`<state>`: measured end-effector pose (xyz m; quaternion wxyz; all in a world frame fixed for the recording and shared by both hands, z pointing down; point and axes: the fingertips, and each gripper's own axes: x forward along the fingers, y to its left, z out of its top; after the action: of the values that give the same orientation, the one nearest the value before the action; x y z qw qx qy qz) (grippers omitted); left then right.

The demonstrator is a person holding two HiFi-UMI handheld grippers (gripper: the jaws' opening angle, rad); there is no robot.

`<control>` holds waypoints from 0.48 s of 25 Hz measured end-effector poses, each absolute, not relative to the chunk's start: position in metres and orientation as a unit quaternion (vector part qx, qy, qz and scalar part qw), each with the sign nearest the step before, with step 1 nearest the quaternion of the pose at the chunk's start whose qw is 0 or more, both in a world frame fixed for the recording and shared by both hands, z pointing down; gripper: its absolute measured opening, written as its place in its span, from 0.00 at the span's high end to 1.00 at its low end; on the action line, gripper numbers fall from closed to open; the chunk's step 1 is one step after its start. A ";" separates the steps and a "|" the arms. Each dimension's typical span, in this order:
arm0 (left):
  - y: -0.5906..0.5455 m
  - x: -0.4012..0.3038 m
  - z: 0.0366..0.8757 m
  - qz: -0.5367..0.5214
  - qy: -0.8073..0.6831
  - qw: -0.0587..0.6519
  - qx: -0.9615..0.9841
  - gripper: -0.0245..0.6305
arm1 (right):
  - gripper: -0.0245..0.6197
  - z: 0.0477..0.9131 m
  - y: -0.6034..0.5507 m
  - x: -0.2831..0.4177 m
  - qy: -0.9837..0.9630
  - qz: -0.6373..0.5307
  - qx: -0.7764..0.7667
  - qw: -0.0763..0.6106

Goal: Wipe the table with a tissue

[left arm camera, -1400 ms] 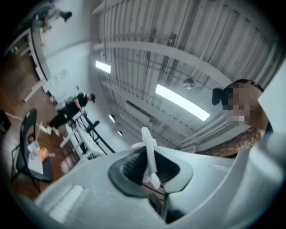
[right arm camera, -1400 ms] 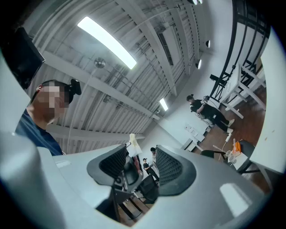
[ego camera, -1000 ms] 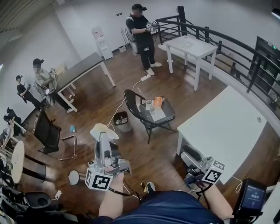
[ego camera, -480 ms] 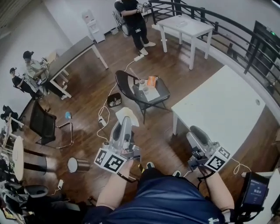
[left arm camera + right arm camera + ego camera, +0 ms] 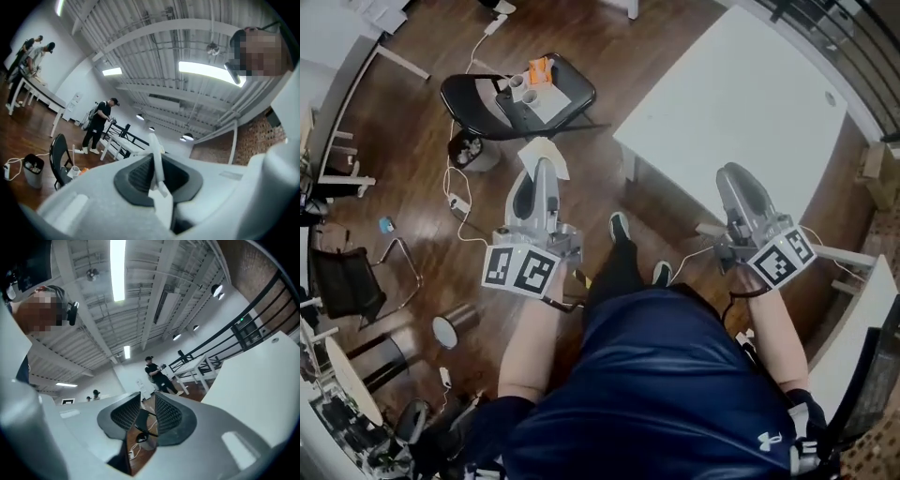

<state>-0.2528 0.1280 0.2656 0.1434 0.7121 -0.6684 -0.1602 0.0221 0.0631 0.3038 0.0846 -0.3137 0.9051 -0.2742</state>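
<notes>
A white tissue [image 5: 542,155] sticks out past the tips of my left gripper [image 5: 542,169], which is shut on it above the wooden floor. In the left gripper view the tissue [image 5: 157,176] is pinched as a thin fold between the dark pads [image 5: 180,176] of the left gripper [image 5: 157,164]. The big white table [image 5: 741,94] lies ahead on the right. My right gripper [image 5: 733,175] hovers at its near edge. In the right gripper view the right gripper [image 5: 147,411] shows a narrow gap with nothing in it. Its jaws have just been closing.
A black folding chair [image 5: 469,94] with cups and an orange packet stands ahead of the left gripper, a small bin [image 5: 472,150] beside it. Cables and a power strip [image 5: 459,203] lie on the floor. A second white table edge [image 5: 853,319] is at the right.
The head view has tipped down toward the floor and my legs. Both grippers have come lower and forward; the left still carries the tissue. The right jaws' gap has narrowed.
</notes>
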 end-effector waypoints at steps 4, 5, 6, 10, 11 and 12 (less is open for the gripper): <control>0.070 -0.261 0.308 -0.150 -0.641 0.196 0.727 0.93 | 0.81 0.321 0.026 0.019 0.882 -0.283 -0.375 0.048; 0.055 -0.263 0.319 -0.148 -0.633 0.205 0.732 0.93 | 0.81 0.326 0.017 0.017 0.876 -0.286 -0.385 0.043; 0.042 -0.263 0.330 -0.145 -0.625 0.213 0.737 0.93 | 0.81 0.331 0.010 0.014 0.872 -0.289 -0.393 0.039; -0.003 -0.257 0.370 -0.121 -0.597 0.247 0.754 0.93 | 0.82 0.352 -0.011 0.007 0.853 -0.305 -0.423 0.020; -0.010 -0.254 0.378 -0.113 -0.593 0.255 0.755 0.93 | 0.83 0.357 -0.015 0.008 0.848 -0.309 -0.430 0.015; -0.015 -0.252 0.386 -0.106 -0.590 0.262 0.756 0.93 | 0.83 0.362 -0.017 0.009 0.844 -0.314 -0.436 0.011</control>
<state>-0.2516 -0.0150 0.3861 0.2621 0.7560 -0.5904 -0.1057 0.0089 -0.0172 0.3623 0.0112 -0.4356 0.8435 -0.3139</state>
